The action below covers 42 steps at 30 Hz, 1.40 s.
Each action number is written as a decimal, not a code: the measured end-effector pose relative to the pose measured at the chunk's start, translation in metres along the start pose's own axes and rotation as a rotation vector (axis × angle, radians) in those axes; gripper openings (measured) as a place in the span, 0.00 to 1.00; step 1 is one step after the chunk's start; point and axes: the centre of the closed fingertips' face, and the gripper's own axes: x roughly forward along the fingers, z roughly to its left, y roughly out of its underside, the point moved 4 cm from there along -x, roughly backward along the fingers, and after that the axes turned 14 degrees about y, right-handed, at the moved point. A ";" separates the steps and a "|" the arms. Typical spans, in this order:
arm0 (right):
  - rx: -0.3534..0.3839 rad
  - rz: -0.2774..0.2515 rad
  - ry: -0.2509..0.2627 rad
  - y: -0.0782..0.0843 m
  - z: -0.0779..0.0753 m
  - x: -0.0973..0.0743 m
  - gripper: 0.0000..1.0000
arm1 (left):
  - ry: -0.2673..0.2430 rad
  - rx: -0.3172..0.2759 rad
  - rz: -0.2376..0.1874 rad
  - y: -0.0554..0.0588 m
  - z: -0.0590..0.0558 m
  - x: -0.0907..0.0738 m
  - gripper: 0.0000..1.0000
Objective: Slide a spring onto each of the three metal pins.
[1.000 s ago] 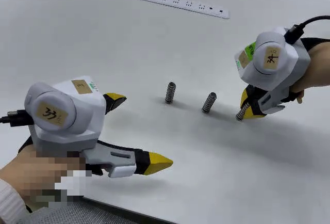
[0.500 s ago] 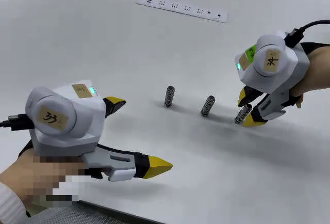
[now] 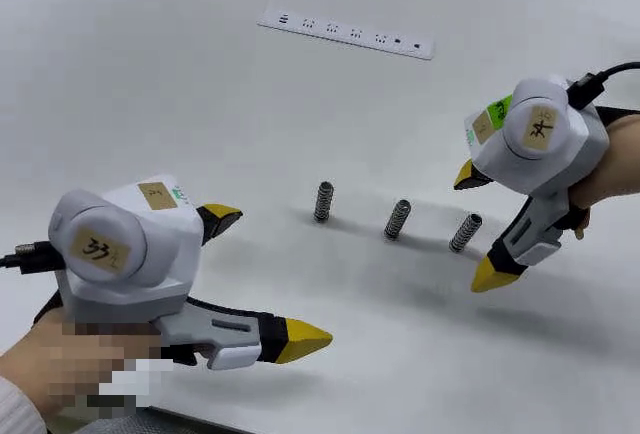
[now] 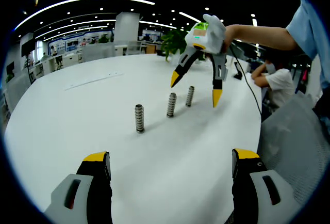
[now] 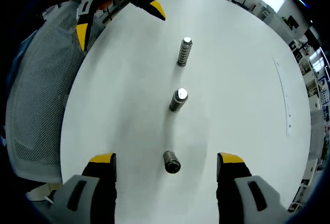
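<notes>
Three upright metal pins stand in a row on the white table, each wrapped in a spring: left pin [image 3: 323,201], middle pin [image 3: 397,219], right pin [image 3: 465,232]. They appear again in the left gripper view [image 4: 139,118] [image 4: 171,105] [image 4: 190,96] and in the right gripper view [image 5: 172,162] [image 5: 179,99] [image 5: 184,51]. My right gripper [image 3: 478,229] hangs open just above and right of the right pin, holding nothing. My left gripper [image 3: 265,279] is open at the near left, well short of the pins, with nothing between its yellow-tipped jaws.
A white power strip [image 3: 345,32] lies at the far side of the table. The table's near edge [image 3: 200,409] runs just under my left hand. Grey mesh fabric [image 5: 36,95] lies beyond that edge.
My right gripper opened, let go of the spring on the right pin, and drew up and back to the right. The left gripper stayed put.
</notes>
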 end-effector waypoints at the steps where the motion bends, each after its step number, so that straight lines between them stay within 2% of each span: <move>1: 0.006 -0.008 0.003 0.000 0.001 -0.001 0.84 | -0.002 0.000 -0.001 0.000 0.001 0.000 1.00; 5: 0.027 -0.033 0.019 0.000 0.002 -0.001 0.92 | -0.004 -0.001 -0.001 0.000 0.002 -0.002 1.00; 12: 0.102 -0.067 0.042 0.002 0.008 -0.005 0.99 | -0.002 0.003 0.000 -0.003 0.001 -0.002 1.00; 17: 0.161 -0.094 0.063 0.007 0.012 -0.009 0.99 | 0.001 0.007 0.002 -0.004 0.000 -0.001 1.00; 27: 0.305 -0.180 0.124 0.017 0.031 -0.021 0.99 | -0.007 0.007 0.000 -0.003 0.001 -0.005 1.00; 36: 0.410 -0.224 0.162 0.025 0.062 -0.035 0.99 | -0.013 0.005 0.000 -0.002 -0.001 -0.008 1.00; 42: 0.474 -0.250 0.191 0.032 0.073 -0.042 0.99 | -0.022 0.005 0.002 -0.002 -0.001 -0.011 0.99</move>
